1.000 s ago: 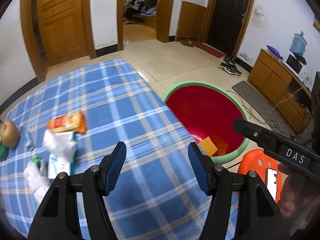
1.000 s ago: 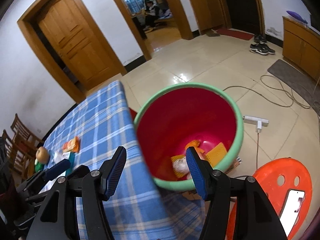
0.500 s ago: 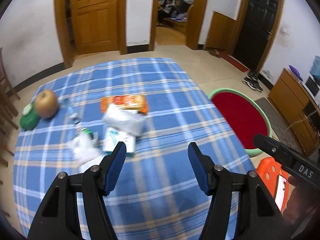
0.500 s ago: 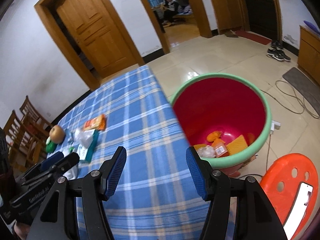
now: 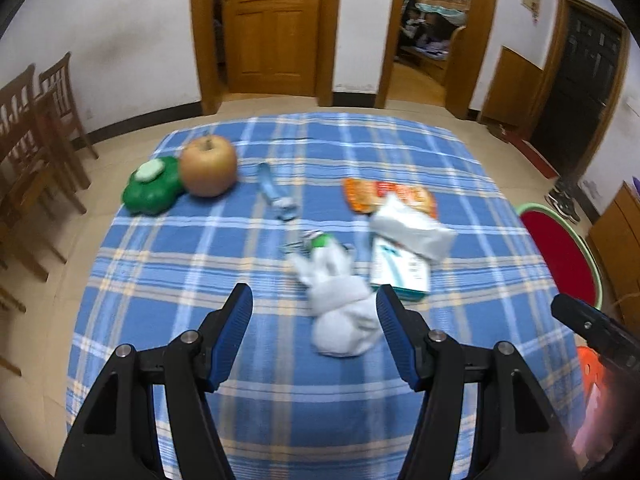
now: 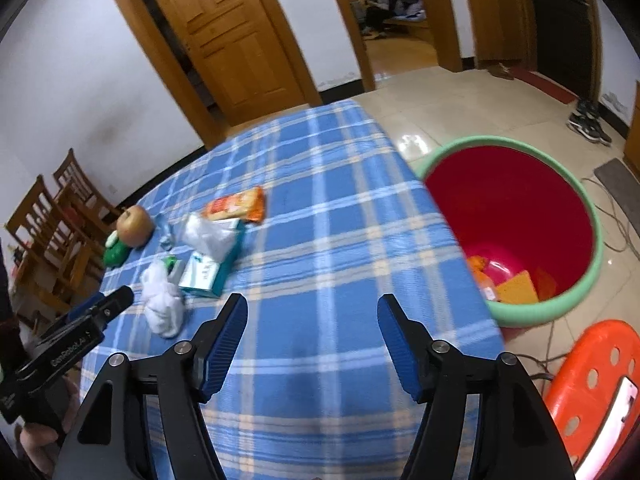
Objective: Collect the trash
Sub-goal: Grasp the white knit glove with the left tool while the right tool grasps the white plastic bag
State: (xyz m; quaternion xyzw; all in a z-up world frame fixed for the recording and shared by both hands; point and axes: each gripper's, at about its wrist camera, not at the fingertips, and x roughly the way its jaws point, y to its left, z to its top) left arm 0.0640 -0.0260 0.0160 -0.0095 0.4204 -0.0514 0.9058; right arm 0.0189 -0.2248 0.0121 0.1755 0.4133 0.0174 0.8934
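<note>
Trash lies on the blue checked tablecloth: a crumpled white tissue, a teal-and-white box under a white plastic bag, and an orange snack wrapper. My left gripper is open just above the cloth, and the tissue lies close to its right finger without touching either pad. My right gripper hovers over bare cloth near the table's edge; its jaws are opening with nothing between them. The red bin with a green rim stands on the floor to its right and holds several scraps.
An apple, a green clover-shaped object and a small blue wrapper lie farther back on the table. Wooden chairs stand to the left. An orange stool with a phone on it stands by the bin, and cables run across the floor.
Both views have swung left, away from the bin and over the table. The trash pile now lies straight ahead of my left gripper. The right jaws stand slightly wider.
</note>
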